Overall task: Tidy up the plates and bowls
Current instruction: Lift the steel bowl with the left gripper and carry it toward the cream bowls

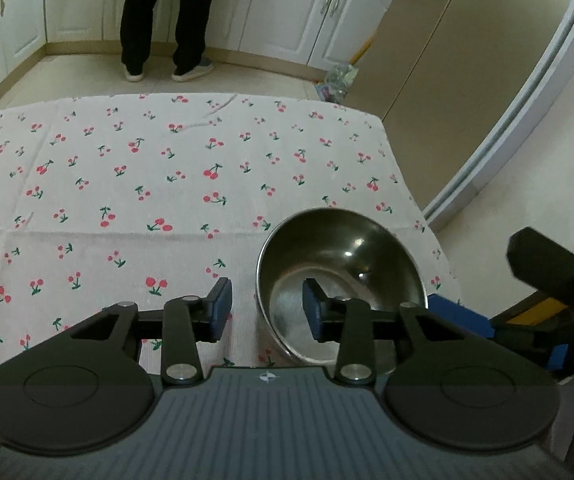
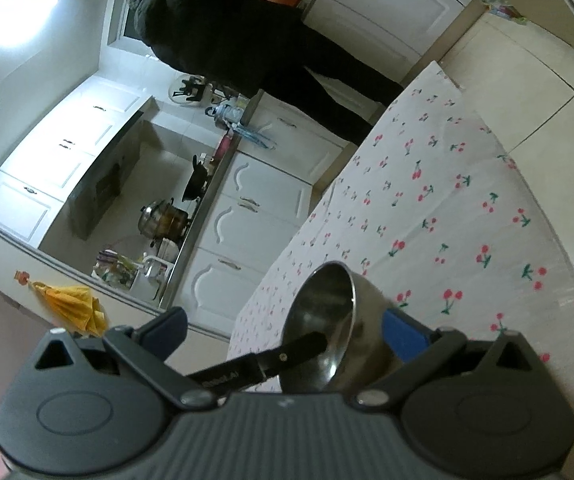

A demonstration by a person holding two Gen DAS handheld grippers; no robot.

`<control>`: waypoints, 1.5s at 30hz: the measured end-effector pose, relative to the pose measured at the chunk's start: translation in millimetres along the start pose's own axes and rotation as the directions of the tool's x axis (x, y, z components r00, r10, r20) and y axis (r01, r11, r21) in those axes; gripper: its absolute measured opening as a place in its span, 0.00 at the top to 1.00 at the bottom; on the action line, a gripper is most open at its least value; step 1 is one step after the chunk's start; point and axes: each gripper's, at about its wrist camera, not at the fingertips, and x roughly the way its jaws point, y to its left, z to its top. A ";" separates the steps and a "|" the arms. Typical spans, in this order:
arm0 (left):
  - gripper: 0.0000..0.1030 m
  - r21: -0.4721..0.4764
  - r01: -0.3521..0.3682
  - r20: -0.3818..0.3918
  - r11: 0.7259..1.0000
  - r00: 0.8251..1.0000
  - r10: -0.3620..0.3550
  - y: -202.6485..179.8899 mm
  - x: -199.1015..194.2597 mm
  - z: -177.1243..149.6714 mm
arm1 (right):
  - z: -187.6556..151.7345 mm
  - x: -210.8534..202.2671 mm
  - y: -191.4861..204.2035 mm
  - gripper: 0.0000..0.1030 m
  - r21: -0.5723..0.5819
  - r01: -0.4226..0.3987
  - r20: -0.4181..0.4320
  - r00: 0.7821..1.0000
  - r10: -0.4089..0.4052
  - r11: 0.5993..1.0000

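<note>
A stainless steel bowl (image 1: 341, 276) sits on the cherry-print tablecloth (image 1: 127, 184) near the table's right edge. My left gripper (image 1: 267, 304) straddles the bowl's near-left rim, with one blue pad (image 1: 313, 312) inside the bowl and the other (image 1: 221, 304) outside; the jaws stand apart and do not pinch the rim. In the right wrist view, rolled sideways, the bowl (image 2: 323, 320) lies between the wide-open fingers of my right gripper (image 2: 283, 328). One blue pad (image 2: 401, 330) is against the bowl's outer wall. The left gripper's finger (image 2: 287, 354) reaches into the bowl.
The table's right edge (image 1: 411, 200) is close to the bowl. A person in black (image 1: 167, 20) stands at white kitchen cabinets (image 1: 287, 8) beyond the table. A tall beige door (image 1: 427, 60) stands to the right. A counter with pots (image 2: 163, 220) shows in the right wrist view.
</note>
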 end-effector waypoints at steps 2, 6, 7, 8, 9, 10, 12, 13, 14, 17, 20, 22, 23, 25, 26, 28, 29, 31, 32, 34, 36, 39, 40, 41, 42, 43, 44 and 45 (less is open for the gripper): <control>0.68 -0.007 0.017 0.009 1.000 1.000 -0.017 -0.5 -1.2 -1.0 | -0.7 2.4 0.5 0.00 0.001 -0.006 -0.006 1.000 0.006 1.000; 0.77 0.000 0.025 0.023 1.000 0.999 -0.025 -3.1 -4.0 -3.6 | -2.7 4.6 1.4 0.00 0.008 -0.027 -0.014 1.000 0.027 1.000; 0.79 0.007 0.021 0.025 1.000 0.999 -0.021 -4.0 -4.2 -5.3 | -2.7 4.0 2.3 0.00 0.004 -0.024 -0.012 1.000 0.024 1.000; 0.80 0.009 0.019 0.026 1.000 0.999 -0.019 -3.6 -3.4 -4.8 | -3.0 4.1 2.9 0.00 0.000 -0.020 -0.010 1.000 0.020 1.000; 0.82 0.007 0.018 0.026 1.000 0.999 -0.018 -3.7 -3.2 -5.8 | -3.0 4.1 3.1 0.00 -0.001 -0.017 -0.009 1.000 0.017 1.000; 0.83 0.001 0.020 0.027 1.000 0.999 -0.020 -2.9 -3.5 -5.9 | -3.1 4.0 3.4 0.00 -0.002 -0.017 -0.007 1.000 0.017 1.000; 0.84 -0.009 0.024 0.028 1.000 0.999 -0.023 -1.9 -4.6 -5.4 | -3.1 3.9 4.4 0.00 -0.007 -0.018 -0.007 1.000 0.018 1.000; 0.84 -0.015 0.026 0.031 1.000 0.999 -0.025 -1.4 -5.4 -5.7 | -3.3 4.1 5.2 0.00 -0.012 -0.017 -0.006 1.000 0.017 1.000; 0.84 -0.018 0.025 0.033 1.000 0.999 -0.025 -1.2 -7.0 -6.6 | -3.5 3.9 5.6 0.00 -0.017 -0.017 -0.006 1.000 0.016 1.000; 0.84 -0.027 0.023 0.037 0.999 0.999 -0.022 -0.5 -9.8 -7.8 | -3.8 4.9 6.0 0.00 -0.021 -0.019 -0.012 1.000 0.019 1.000; 0.84 -0.046 0.023 0.043 0.999 0.999 -0.021 3.6 -15.6 -10.1 | -3.8 6.0 5.5 0.00 -0.016 -0.033 -0.023 0.999 0.033 0.999; 0.84 -0.052 0.019 0.048 0.998 0.999 -0.017 3.8 -18.5 -10.8 | -3.6 7.2 5.7 0.00 -0.016 -0.048 -0.031 0.998 0.047 0.999; 0.84 -0.056 0.017 0.050 0.998 0.999 -0.015 3.8 -19.5 -10.9 | -4.1 7.9 6.6 0.00 -0.019 -0.053 -0.035 0.998 0.053 0.998; 0.84 -0.060 0.014 0.052 0.998 0.999 -0.011 6.0 -23.4 -12.4 | -4.9 8.6 8.1 0.00 -0.024 -0.065 -0.042 0.997 0.064 0.998; 0.84 -0.062 0.012 0.054 0.998 0.999 -0.009 6.4 -24.3 -12.5 | -5.1 8.8 8.8 0.00 -0.024 -0.072 -0.046 0.996 0.070 0.997; 0.84 -0.068 0.010 0.055 0.998 0.998 -0.006 7.1 -27.3 -13.9 | -5.2 9.2 9.1 0.00 -0.020 -0.090 -0.052 0.995 0.089 0.996; 0.84 -0.071 0.009 0.058 0.997 0.998 -0.005 7.7 -28.6 -14.4 | -5.1 9.3 8.6 0.00 -0.015 -0.099 -0.054 0.994 0.098 0.995; 0.84 -0.077 0.009 0.068 0.997 0.998 -0.004 9.4 -35.1 -17.0 | -4.7 9.4 8.1 0.00 -0.007 -0.119 -0.059 0.991 0.119 0.993; 0.84 -0.080 0.010 0.073 0.997 0.997 -0.004 9.6 -37.4 -17.4 | -4.8 9.3 8.7 0.00 -0.007 -0.127 -0.061 0.990 0.126 0.992; 0.84 -0.085 0.010 0.081 0.996 0.997 -0.003 10.2 -41.9 -17.7 | -4.5 8.8 10.3 0.00 -0.013 -0.143 -0.064 0.988 0.142 0.990; 0.84 -0.091 0.008 0.088 0.996 0.996 0.000 11.6 -47.1 -19.8 | -4.6 8.7 12.6 0.00 -0.020 -0.161 -0.070 0.985 0.159 0.987; 0.84 -0.101 0.008 0.097 0.995 0.995 0.002 15.0 -56.2 -23.9 | -6.3 9.1 17.3 0.00 -0.034 -0.187 -0.078 0.980 0.184 0.982; 0.84 -0.104 0.008 0.102 0.995 0.995 0.003 15.7 -59.8 -25.3 | -6.7 9.1 19.1 0.00 -0.040 -0.197 -0.082 0.978 0.193 0.980; 0.84 -0.108 0.007 0.107 0.994 0.994 0.005 15.2 -61.0 -26.5 | -7.2 9.4 21.2 0.00 -0.044 -0.204 -0.085 0.976 0.200 0.978; 0.84 -0.111 0.007 0.112 0.994 0.994 0.006 16.2 -64.5 -27.8 | -7.8 9.6 23.4 0.00 -0.050 -0.213 -0.090 0.974 0.208 0.976; 0.84 -0.115 0.007 0.119 0.993 0.993 0.007 16.9 -67.7 -29.1 | -8.9 9.9 25.6 0.00 -0.055 -0.222 -0.094 0.972 0.216 0.974; 0.84 -0.118 0.008 0.125 0.993 0.992 0.006 18.8 -71.2 -30.8 | -9.8 10.3 27.6 0.00 -0.060 -0.232 -0.099 0.969 0.225 0.971; 0.83 -0.121 0.009 0.131 0.993 0.991 0.006 20.3 -75.2 -32.8 | -10.5 10.6 29.4 0.00 -0.065 -0.241 -0.105 0.967 0.234 0.968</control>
